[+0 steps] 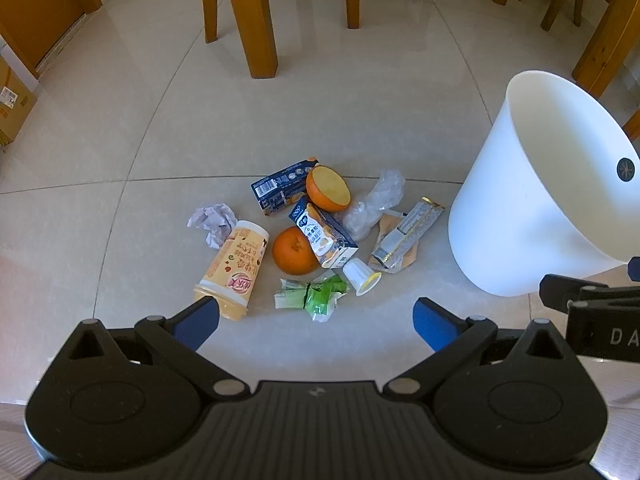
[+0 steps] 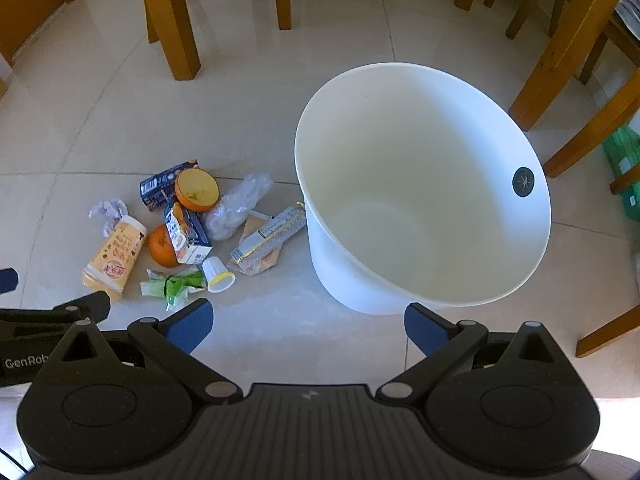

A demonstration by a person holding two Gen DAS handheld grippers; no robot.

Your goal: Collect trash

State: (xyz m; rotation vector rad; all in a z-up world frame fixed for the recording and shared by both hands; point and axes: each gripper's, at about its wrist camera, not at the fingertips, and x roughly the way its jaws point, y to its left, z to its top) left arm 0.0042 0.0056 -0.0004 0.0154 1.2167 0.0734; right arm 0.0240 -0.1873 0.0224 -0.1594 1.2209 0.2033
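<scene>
A heap of trash lies on the tiled floor: a yellow cup (image 1: 234, 268) on its side, a whole orange (image 1: 294, 252), a cut orange half (image 1: 329, 189), a small drink carton (image 1: 324, 236), a dark blue box (image 1: 280, 184), a green wrapper (image 1: 312, 295), a little white cup (image 1: 362, 276), crumpled paper (image 1: 214, 220), clear plastic (image 1: 376, 204) and a silver wrapper (image 1: 408, 236). To their right stands a white bin (image 2: 420, 188), nothing visible inside. My left gripper (image 1: 316, 322) hovers open just short of the heap. My right gripper (image 2: 306, 326) is open before the bin.
Wooden table and chair legs (image 1: 256, 16) stand beyond the trash, with more chair legs (image 2: 560, 52) at the right. A cardboard box (image 1: 12, 96) sits at the far left. A green object (image 2: 624, 160) lies under the chairs on the right.
</scene>
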